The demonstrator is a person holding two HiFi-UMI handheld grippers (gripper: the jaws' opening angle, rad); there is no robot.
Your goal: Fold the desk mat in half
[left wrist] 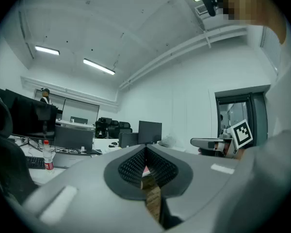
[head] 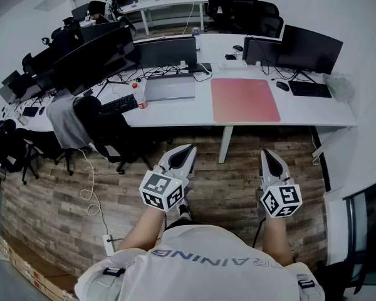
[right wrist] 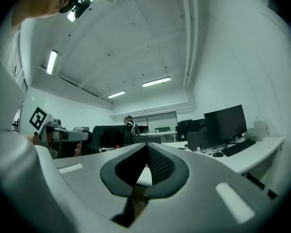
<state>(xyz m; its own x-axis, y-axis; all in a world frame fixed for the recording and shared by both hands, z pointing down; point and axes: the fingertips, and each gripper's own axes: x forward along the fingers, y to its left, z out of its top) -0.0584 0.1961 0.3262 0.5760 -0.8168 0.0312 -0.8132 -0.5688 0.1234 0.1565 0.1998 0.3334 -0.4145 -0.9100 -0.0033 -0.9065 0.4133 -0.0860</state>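
The pink desk mat (head: pixel 245 100) lies flat and unfolded on the white desk (head: pixel 313 113), right of the laptop. Both grippers hang over the wooden floor, well short of the desk, pointing level toward it. In the head view my left gripper (head: pixel 189 150) has its jaws together with nothing between them. My right gripper (head: pixel 267 152) is shut and empty as well. In the left gripper view the left gripper (left wrist: pixel 145 148) shows its dark pads meeting at the tip. The right gripper view shows the right gripper (right wrist: pixel 146 145) closed the same way.
On the desk stand a laptop (head: pixel 169 87), a red-capped bottle (head: pixel 138 95), two monitors (head: pixel 304 49), a keyboard (head: pixel 309 89) and a mouse (head: pixel 282 86). A black chair with a grey jacket (head: pixel 69 123) stands left of the mat. A desk leg (head: pixel 225 143) reaches the floor ahead.
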